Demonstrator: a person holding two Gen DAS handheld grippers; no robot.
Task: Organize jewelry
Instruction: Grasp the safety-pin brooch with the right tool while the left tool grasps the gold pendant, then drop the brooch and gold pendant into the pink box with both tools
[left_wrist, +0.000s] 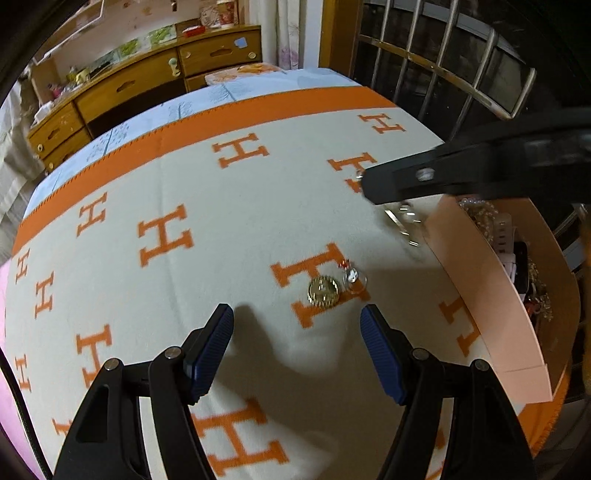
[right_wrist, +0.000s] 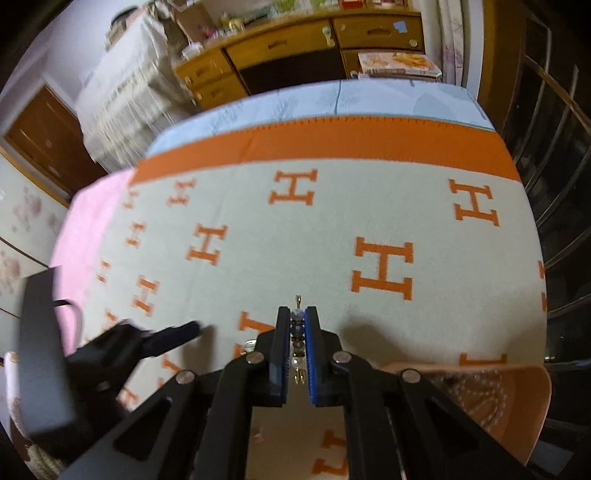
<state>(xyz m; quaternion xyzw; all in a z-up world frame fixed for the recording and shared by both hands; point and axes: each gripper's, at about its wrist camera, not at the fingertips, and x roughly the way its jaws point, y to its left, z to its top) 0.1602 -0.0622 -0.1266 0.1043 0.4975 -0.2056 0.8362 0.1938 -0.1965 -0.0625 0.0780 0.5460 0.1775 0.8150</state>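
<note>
Orange H letters on a cream blanket (left_wrist: 229, 206) fill my left wrist view, and here my left gripper (left_wrist: 297, 347) hangs with its blue-padded jaws spread wide and nothing between them. Just ahead of the gap, lying on one of the orange letters, I see a round gold brooch (left_wrist: 323, 291), and touching its right side a small clear ring (left_wrist: 354, 277) with a speck of red at its top. Further right sits the pink box (left_wrist: 491, 295), its wall standing up from the blanket, with pearls, a white strap and gold pieces piled inside. My right gripper (left_wrist: 364, 182) reaches in from the upper right above the box's far corner, something shiny and blurred dangling beneath it; I can't make it out from here. Over to the right wrist view: my right gripper (right_wrist: 297, 345) has its jaws nearly closed, pinching a beaded bracelet (right_wrist: 297, 334) that runs lengthwise between the pads, dark and pale beads in a row, a gold clasp poking past the tips. It's held above the blanket (right_wrist: 295, 240), the pink box (right_wrist: 517, 402) low to the right, my left gripper (right_wrist: 184, 330) off to the left, blurred.
</note>
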